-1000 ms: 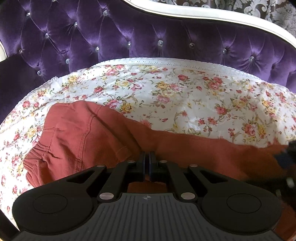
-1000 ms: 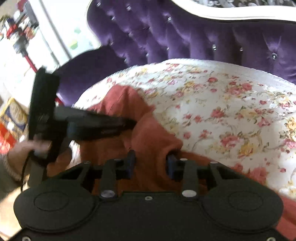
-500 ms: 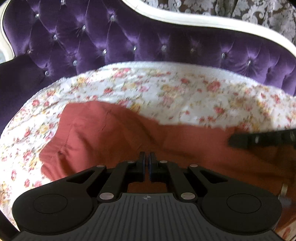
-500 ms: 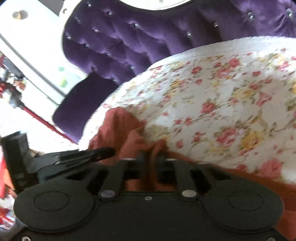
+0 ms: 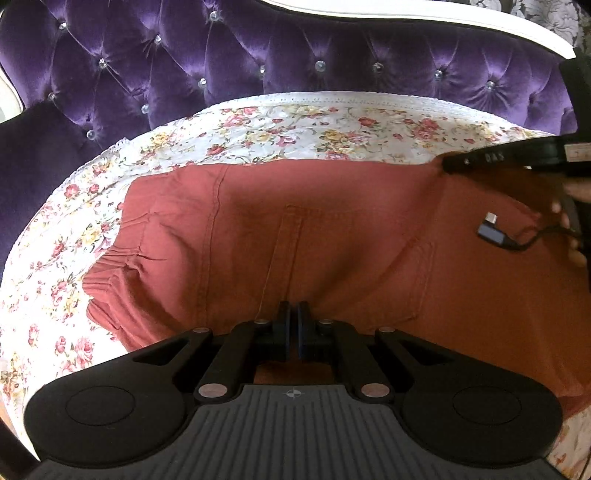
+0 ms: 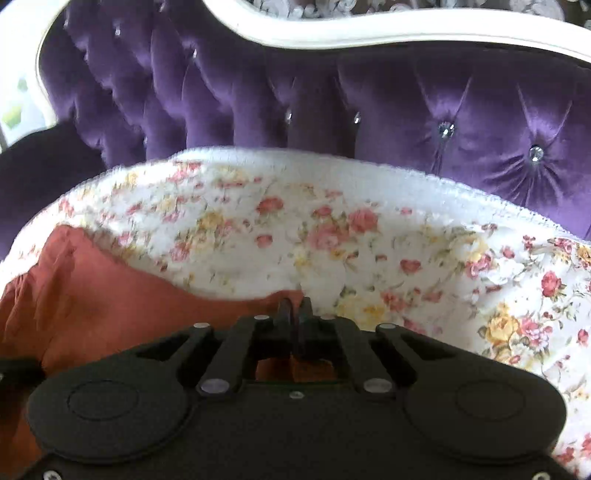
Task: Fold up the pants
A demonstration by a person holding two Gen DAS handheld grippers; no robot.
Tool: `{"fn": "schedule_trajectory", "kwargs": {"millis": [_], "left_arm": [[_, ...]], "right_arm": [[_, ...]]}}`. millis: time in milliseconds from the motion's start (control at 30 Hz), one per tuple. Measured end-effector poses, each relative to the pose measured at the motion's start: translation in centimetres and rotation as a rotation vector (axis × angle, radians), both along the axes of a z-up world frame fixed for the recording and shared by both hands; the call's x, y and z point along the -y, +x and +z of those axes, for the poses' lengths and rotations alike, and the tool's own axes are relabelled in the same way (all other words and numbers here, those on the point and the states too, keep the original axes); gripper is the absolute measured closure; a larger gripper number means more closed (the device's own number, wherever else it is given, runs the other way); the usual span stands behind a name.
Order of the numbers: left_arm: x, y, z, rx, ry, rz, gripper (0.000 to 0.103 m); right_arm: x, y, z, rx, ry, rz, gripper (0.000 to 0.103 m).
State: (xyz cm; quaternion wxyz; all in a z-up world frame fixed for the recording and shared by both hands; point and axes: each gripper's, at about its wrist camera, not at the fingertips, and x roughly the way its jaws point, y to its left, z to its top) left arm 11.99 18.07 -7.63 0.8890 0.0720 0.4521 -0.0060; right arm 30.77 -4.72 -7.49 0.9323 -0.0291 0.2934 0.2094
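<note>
One pair of rust-red pants point(image 5: 332, 240) lies on the floral cover point(image 5: 280, 129) of the purple tufted sofa point(image 5: 258, 55). In the left wrist view it fills the middle of the frame, its long axis running left to right: the gathered elastic waistband point(image 5: 107, 273) points to the left edge, and the legs run off to the right, where they are cut off by the frame and partly masked. A seam and a patch pocket show near the centre.

There are two tools. The left tool point(image 5: 293, 321), at the bottom centre of its own view, is clenched on the near edge of the pants, its pads pressed together with cloth between them. The right tool point(image 6: 295, 314) is likewise clamped on a fold of the same red cloth at the bottom centre of its view; that picture is blurred, so how much fabric it pinches is hard to tell. From the left wrist view this tool comes in from the upper right as a dark bar meeting the far edge of the pants, with part of a hand point(image 5: 572, 221) behind it and one loose cable plug point(image 5: 491, 230) hanging over the cloth.

One white carved frame point(image 6: 369, 29) edges the sofa back.
</note>
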Motion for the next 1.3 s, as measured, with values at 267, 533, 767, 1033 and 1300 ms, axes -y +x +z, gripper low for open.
{"fn": "schedule_trajectory", "kwargs": {"millis": [267,533,767,1033,1300], "left_arm": [[-1.6,0.0,1.1,-0.028,-0.017,0.008,0.099],[-6.8,1.5,0.4,-0.073,0.001,0.15,0.1],[-6.5,1.7,0.5,-0.081,0.022,0.165,0.1],[-6.3,1.8,0.5,-0.088,0.071,0.173,0.1],[-1.8,-0.4,4.0,0.005,0.08,0.158,0.101]], "right_arm": [[1.9,-6.5,5.0,0.14,-0.058,0.021,0.063],[-1.5,-19.3,2.0,0.196,-0.217,0.373,0.064],[-4.9,-24.2,-2.9,0.333,-0.484,0.459,0.077],[-5.2,-25.6,-4.0,0.292,-0.524,0.525,0.095],[-3.5,-26.7,-2.9,0.339,-0.426,0.428,0.088]]}}
